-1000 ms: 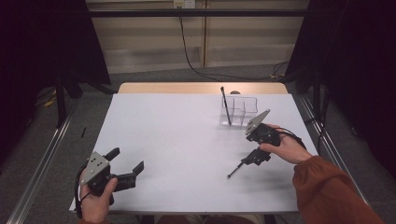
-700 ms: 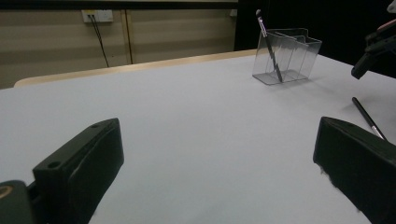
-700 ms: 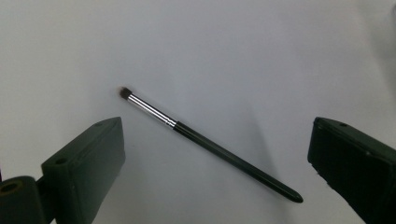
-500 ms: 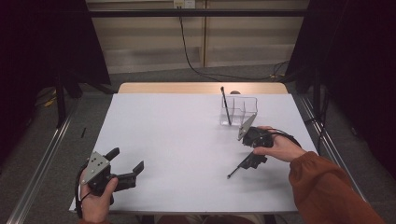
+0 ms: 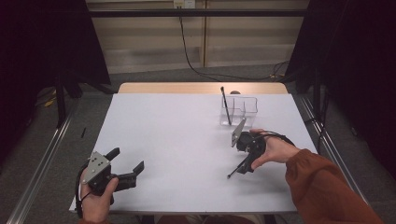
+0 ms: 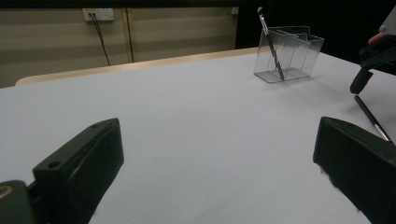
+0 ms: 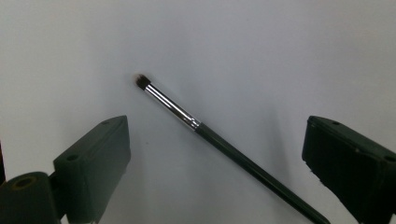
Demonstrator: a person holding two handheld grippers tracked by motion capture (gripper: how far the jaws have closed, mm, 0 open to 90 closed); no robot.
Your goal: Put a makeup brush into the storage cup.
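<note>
Right gripper [image 5: 240, 170] hovers over the brush [image 7: 205, 133] lying flat on the white surface [image 5: 177, 140], jaws wide but just closing a little, gripping nothing. Left gripper [image 5: 126, 163] rests near-left, jaws wide, empty.

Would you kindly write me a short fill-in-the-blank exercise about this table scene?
1. The right gripper hovers over a thin ____ lying on the table.
2. Another brush stands in a clear ____.
3. The left gripper has its jaws ____, with nothing between them.

Missing words: brush; organizer; open
</note>
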